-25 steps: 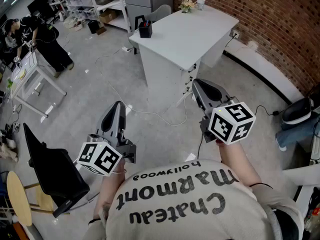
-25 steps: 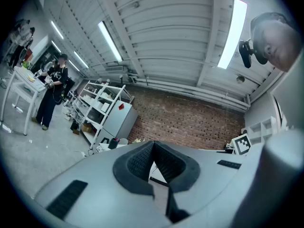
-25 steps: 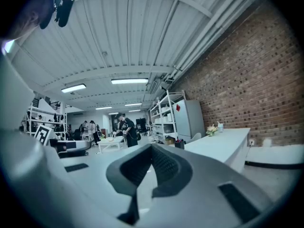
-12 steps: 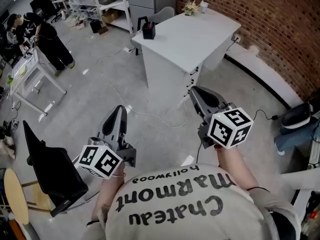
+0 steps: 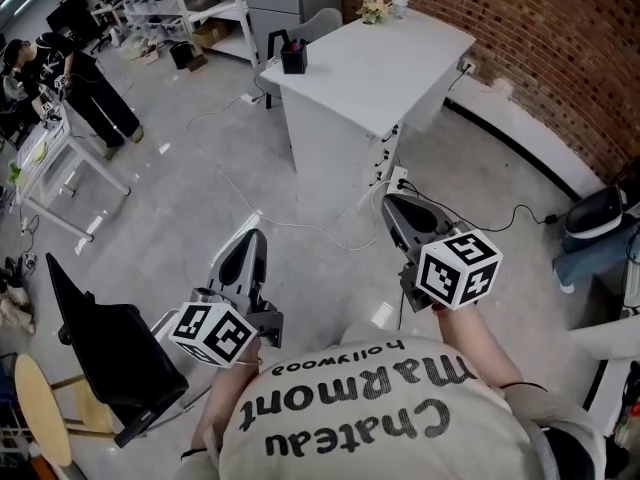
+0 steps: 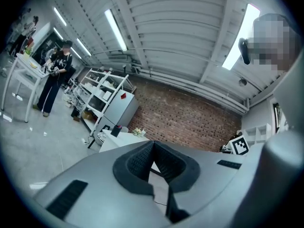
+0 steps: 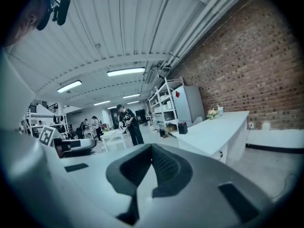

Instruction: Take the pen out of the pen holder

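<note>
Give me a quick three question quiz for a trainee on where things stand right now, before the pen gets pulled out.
1. True or false: the pen holder stands near a corner of the white table.
2. Pick one. The right gripper is: A open; B shut on a pen; C shut and empty.
3. Short answer: is the left gripper touching the table?

Key: 1 true; 2 C; 3 no, it hovers over the floor, well short of the table.
</note>
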A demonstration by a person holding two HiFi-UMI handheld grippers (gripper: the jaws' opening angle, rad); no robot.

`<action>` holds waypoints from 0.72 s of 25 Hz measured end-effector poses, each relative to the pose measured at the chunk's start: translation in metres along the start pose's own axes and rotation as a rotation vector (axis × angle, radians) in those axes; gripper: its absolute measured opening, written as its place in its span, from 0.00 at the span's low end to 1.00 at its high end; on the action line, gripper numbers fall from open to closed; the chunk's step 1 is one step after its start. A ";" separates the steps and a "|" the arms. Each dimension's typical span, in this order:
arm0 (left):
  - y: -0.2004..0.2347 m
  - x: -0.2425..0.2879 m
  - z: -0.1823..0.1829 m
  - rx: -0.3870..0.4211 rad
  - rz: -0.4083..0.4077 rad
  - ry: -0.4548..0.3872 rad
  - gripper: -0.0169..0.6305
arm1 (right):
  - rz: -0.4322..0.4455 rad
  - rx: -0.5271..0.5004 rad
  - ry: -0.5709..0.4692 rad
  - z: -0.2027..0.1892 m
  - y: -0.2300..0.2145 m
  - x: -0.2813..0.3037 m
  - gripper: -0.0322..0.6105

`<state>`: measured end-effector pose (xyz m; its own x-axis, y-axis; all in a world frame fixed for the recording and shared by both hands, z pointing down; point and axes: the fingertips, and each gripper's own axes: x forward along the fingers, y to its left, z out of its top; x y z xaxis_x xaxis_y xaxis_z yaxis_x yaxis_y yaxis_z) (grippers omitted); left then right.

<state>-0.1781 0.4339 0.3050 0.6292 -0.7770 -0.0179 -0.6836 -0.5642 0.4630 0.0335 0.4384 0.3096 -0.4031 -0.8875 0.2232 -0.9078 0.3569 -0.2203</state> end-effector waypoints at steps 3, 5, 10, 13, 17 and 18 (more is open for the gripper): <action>0.009 -0.005 -0.002 -0.017 0.004 0.007 0.03 | 0.000 0.009 0.007 -0.004 0.003 0.005 0.05; 0.017 -0.007 0.002 -0.014 0.022 0.003 0.03 | -0.003 0.011 -0.006 -0.003 0.004 0.010 0.05; 0.030 0.005 0.007 -0.013 0.028 -0.018 0.03 | -0.003 0.012 0.001 -0.004 -0.003 0.027 0.05; 0.030 0.020 0.006 0.017 0.005 -0.001 0.03 | -0.011 0.022 0.002 -0.001 -0.018 0.038 0.05; 0.048 0.043 0.013 0.021 0.039 -0.010 0.03 | -0.001 0.027 -0.007 0.010 -0.037 0.066 0.05; 0.053 0.051 0.017 0.019 0.044 -0.017 0.03 | 0.002 0.025 -0.006 0.013 -0.042 0.074 0.05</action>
<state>-0.1884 0.3595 0.3136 0.5920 -0.8058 -0.0125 -0.7175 -0.5341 0.4471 0.0435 0.3535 0.3229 -0.4040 -0.8885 0.2175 -0.9038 0.3511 -0.2447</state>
